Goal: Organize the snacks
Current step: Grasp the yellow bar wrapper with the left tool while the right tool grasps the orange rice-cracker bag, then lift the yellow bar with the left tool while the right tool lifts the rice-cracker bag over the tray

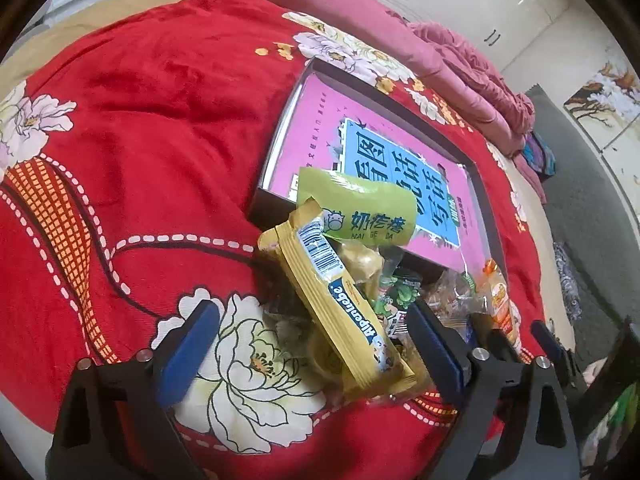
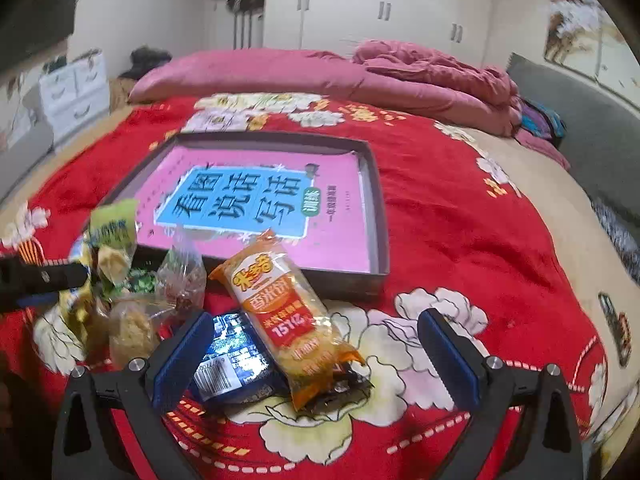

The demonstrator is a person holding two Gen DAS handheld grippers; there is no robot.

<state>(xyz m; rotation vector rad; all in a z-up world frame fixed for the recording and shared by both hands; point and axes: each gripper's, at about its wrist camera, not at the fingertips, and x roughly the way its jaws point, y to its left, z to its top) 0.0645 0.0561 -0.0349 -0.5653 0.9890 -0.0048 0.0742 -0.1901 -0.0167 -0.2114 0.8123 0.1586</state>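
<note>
Left gripper (image 1: 312, 344) is seen low over the red floral blanket (image 1: 132, 128), fingers spread wide and nothing clamped. A yellow Alpenliebe bar (image 1: 340, 304) lies between the 2 blue pads (image 1: 184, 348), touching neither as far as can be told; its long axis runs diagonally, near end toward the right pad, far end pointing up-left toward the box. Just beyond, a green Nai Ge Da pouch (image 1: 360, 208) is propped over the near wall of the dark shallow box (image 1: 280, 136), its lower part hidden by the bar. Small wrappers beside it are jumbled and hard to make out.

Right gripper (image 2: 316, 344) is also held low and wide open, gripping nothing. An orange rice-cracker pack (image 2: 288, 312) lies between its fingers, closer to the left one, long axis diagonal, far end pointing toward the box (image 2: 380, 216), near end crumpled. A blue packet (image 2: 232, 360) is partly tucked under it and partly hidden by the left pad (image 2: 184, 356). To the left, clear bags (image 2: 180, 276) and blurred yellow-green wrappers (image 2: 112, 256) are piled; contents unclear. The left gripper's finger is seen cut off at the left edge.

A pink book with blue title panel (image 2: 248, 204) lies flat inside the box. Pink bedding (image 2: 320, 76) is bunched at the far edge of the bed.
</note>
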